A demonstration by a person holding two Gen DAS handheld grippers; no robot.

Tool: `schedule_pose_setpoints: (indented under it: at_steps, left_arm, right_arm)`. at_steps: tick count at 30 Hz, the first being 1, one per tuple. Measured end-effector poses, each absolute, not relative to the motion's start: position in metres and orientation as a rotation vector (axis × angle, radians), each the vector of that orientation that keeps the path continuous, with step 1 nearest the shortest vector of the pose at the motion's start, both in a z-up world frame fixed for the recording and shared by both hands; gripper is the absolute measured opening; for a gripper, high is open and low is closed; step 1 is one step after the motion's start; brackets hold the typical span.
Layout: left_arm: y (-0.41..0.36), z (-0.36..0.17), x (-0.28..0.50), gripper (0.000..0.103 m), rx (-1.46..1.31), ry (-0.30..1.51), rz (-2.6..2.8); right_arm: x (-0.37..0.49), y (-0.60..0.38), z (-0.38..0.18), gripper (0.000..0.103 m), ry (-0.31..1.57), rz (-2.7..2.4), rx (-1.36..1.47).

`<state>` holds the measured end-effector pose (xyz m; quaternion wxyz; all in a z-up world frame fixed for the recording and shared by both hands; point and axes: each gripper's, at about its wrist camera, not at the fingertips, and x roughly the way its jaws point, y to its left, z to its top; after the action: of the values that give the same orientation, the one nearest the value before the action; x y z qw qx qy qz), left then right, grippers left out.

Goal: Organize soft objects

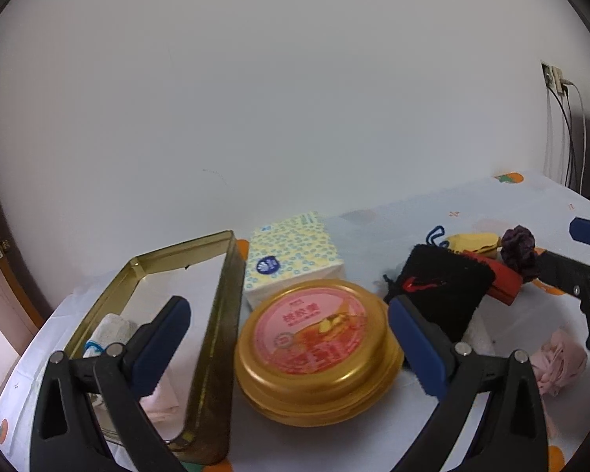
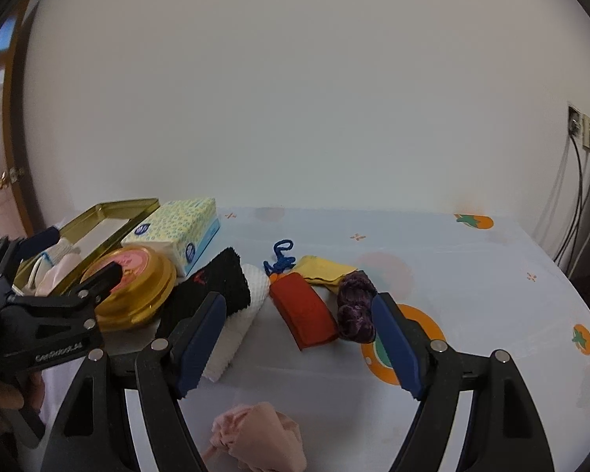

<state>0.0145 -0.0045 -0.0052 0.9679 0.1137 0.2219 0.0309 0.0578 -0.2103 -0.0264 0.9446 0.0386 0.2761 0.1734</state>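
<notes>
My left gripper is open and empty, its fingers either side of a round gold tin, with the left finger over an open rectangular gold tin that holds a white rolled cloth and a pink cloth. My right gripper is open and empty above a red pouch. Around it lie a black cloth on a white towel, a purple scrunchie, a yellow cloth, a blue cord and a pink bundle.
A tissue pack stands behind the round tin. The table has a pale cloth with orange fruit prints. A white wall is close behind. Cables and a socket hang at the right. The left gripper shows at the left.
</notes>
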Motion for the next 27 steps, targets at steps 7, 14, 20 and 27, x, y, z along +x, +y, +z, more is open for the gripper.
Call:
schedule_pose_setpoints:
  at_steps: [7,14,20,27]
  left_arm:
    - [-0.006,-0.009,0.015,0.102,0.185,0.521,0.026]
    - [-0.015,-0.013,0.010,0.102,0.179,0.542,-0.021]
    - [-0.017,-0.015,0.013,0.102,0.187,0.558,-0.028]
    - [-0.019,-0.015,0.014,0.102,0.194,0.566,-0.029]
  right_arm:
    - [0.064,-0.218,-0.037,0.079,0.636,0.453,0.047]
    - [0.054,-0.203,-0.044,0.078,0.677,0.597,-0.063]
    - [0.044,-0.175,-0.055,0.060,0.750,0.740,-0.197]
    - [0.044,-0.174,-0.066,0.026,0.816,0.783,-0.223]
